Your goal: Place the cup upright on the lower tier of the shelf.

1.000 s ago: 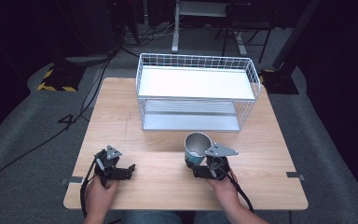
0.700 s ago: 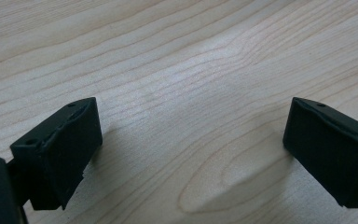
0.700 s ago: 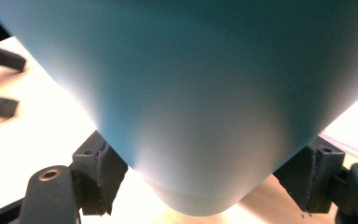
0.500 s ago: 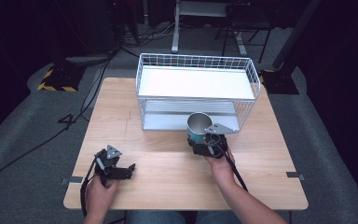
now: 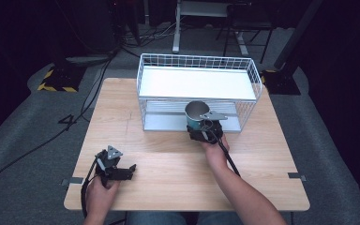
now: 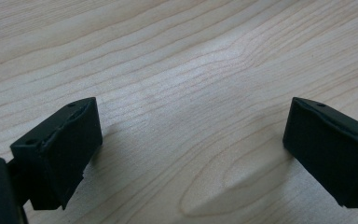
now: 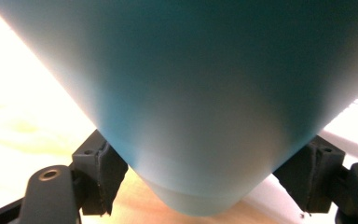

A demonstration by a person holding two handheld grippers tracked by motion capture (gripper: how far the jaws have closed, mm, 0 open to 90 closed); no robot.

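At the front of the white wire rack (image 5: 199,77), just before its lower shelf, we hold a teal cup (image 5: 196,115) in our right gripper (image 5: 206,132). From the high view the cup stands upright with its open mouth up, showing a pale metallic inside, and it overlaps the rack's front wires about midway along them; we cannot tell whether it touches the wires or whether its base rests on the wooden table (image 5: 178,187). Our right gripper view shows the cup (image 7: 186,93) close up, its teal wall narrowing downward, with the two black jaws pressed against its lower part, one on each side, so the right gripper (image 7: 200,177) is closed around the cup with the jaws as far apart as the cup is wide. Our right hand (image 5: 214,150) grips the tool from the side nearer us, and the forearm runs back toward the table's near edge. Well away from the rack, toward the near left corner of the table, our left gripper (image 5: 130,169) lies low over the bare wood in our left hand (image 5: 99,190). Its own view shows the left gripper (image 6: 191,154) with its jaws spread wide and nothing between them but wood grain (image 6: 205,60).
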